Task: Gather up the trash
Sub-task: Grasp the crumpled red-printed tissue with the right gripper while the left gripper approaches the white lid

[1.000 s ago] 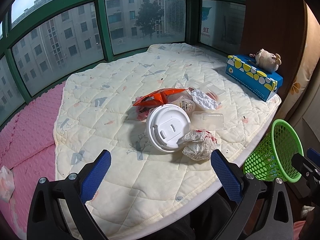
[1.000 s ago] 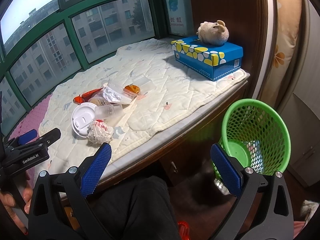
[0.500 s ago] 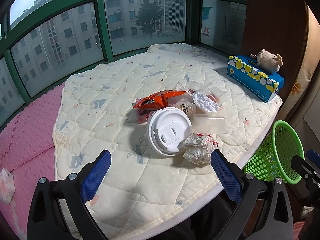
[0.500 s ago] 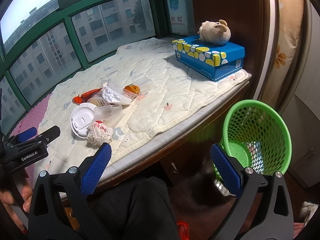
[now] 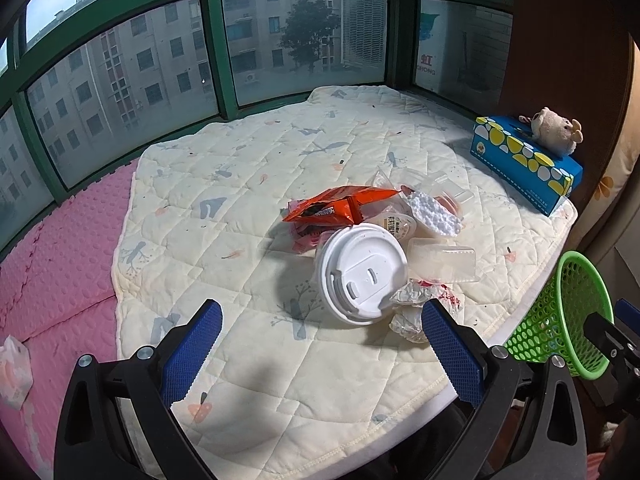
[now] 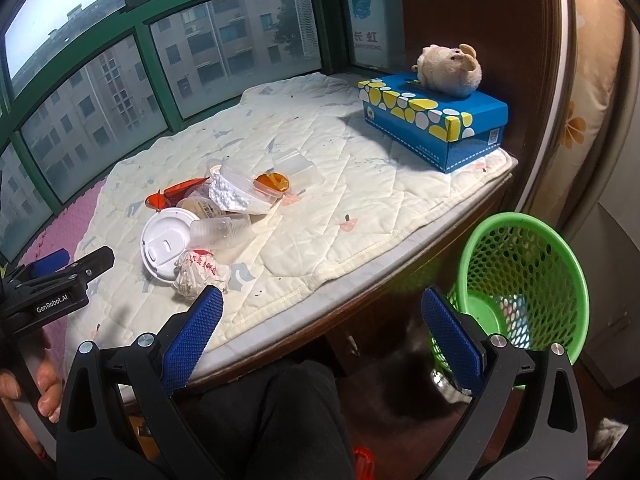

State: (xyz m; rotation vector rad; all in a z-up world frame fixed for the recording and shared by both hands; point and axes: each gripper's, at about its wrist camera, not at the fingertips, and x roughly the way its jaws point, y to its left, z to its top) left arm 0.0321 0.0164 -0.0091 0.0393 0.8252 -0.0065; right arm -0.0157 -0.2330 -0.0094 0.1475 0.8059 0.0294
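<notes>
A heap of trash lies on the quilted mat (image 5: 248,184): a white cup lid (image 5: 362,274), an orange snack wrapper (image 5: 340,208), a crumpled paper ball (image 5: 416,308), a clear plastic tray (image 5: 442,264), and a white foam piece (image 5: 434,214). My left gripper (image 5: 320,344) is open and empty, just in front of the lid and paper ball. My right gripper (image 6: 320,328) is open and empty, over the mat's front edge, with the paper ball (image 6: 200,274) by its left finger. The green mesh basket (image 6: 520,280) stands on the floor at the right.
A blue tissue box (image 6: 436,120) with a plush toy (image 6: 448,70) on it sits at the mat's far right. Green-framed windows wall the back. A pink foam mat (image 5: 56,264) lies at the left. The basket also shows in the left wrist view (image 5: 560,316).
Both grippers have moved forward toward the trash heap; the lid and paper ball now sit closer to the left gripper's fingers. Both stay open.
</notes>
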